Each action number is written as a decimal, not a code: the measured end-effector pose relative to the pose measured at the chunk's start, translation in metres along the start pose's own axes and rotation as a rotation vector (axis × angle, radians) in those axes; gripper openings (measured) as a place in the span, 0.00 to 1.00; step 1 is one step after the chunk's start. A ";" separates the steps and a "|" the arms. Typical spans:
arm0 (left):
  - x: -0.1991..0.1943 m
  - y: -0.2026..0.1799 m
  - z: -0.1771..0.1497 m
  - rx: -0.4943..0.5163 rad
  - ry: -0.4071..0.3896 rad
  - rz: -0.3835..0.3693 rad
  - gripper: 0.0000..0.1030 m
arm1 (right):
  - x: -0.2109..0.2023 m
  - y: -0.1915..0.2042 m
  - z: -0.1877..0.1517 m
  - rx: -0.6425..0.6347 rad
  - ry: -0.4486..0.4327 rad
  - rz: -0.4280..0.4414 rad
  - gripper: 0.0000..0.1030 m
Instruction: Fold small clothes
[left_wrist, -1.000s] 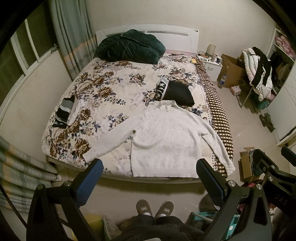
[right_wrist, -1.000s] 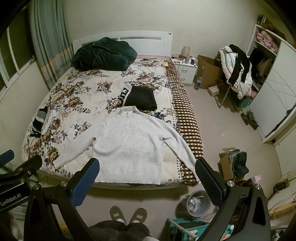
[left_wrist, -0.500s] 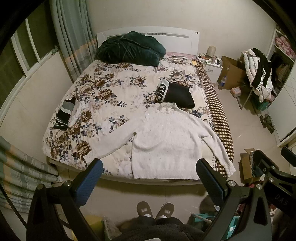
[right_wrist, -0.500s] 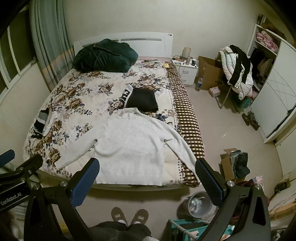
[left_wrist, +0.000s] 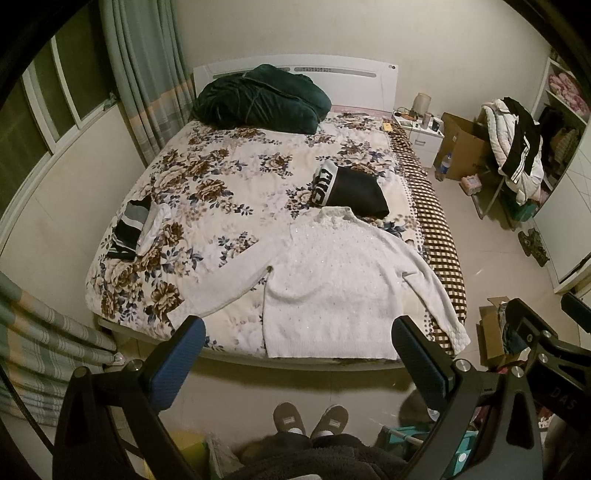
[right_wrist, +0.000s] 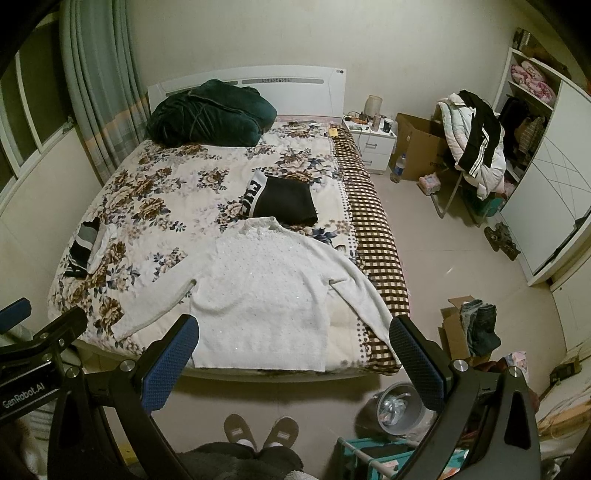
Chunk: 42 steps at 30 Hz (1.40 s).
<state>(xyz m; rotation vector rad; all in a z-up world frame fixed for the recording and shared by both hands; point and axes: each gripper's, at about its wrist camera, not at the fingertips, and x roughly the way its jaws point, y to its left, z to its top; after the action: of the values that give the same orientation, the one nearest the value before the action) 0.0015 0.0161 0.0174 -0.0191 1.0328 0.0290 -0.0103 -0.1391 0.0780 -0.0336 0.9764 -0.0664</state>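
Observation:
A white knit sweater (left_wrist: 332, 280) lies flat, face up, at the foot of the floral bed (left_wrist: 207, 192), sleeves spread out to both sides; it also shows in the right wrist view (right_wrist: 266, 291). My left gripper (left_wrist: 297, 354) is open and empty, held high above the floor in front of the bed's foot. My right gripper (right_wrist: 293, 354) is open and empty at about the same height. A folded black garment with a white lettered band (left_wrist: 351, 188) lies beyond the sweater's collar. A small striped pile (left_wrist: 136, 225) lies at the bed's left edge.
A dark green bundle (left_wrist: 258, 99) sits by the headboard. A nightstand (right_wrist: 373, 142), a cardboard box (right_wrist: 421, 147) and a chair heaped with clothes (right_wrist: 476, 144) stand to the right. A grey bin (right_wrist: 400, 408) is on the floor. My slippered feet (right_wrist: 260, 432) are below.
Both grippers have drawn back and risen slightly, so the bed and sweater sit a little farther off. Both stay open. The sweater has not moved.

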 end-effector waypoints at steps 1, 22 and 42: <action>0.000 0.000 0.000 0.001 0.000 0.000 1.00 | 0.000 0.000 0.000 0.001 0.000 0.001 1.00; -0.009 0.012 0.026 0.005 0.005 -0.010 1.00 | -0.005 0.026 0.011 0.011 0.022 0.006 1.00; 0.276 -0.078 0.043 0.155 0.113 0.072 1.00 | 0.353 -0.184 -0.105 0.831 0.247 -0.051 1.00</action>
<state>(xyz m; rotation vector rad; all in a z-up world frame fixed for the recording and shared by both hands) 0.1827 -0.0567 -0.1974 0.1592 1.1465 0.0138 0.0921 -0.3479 -0.2621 0.7269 1.1314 -0.5273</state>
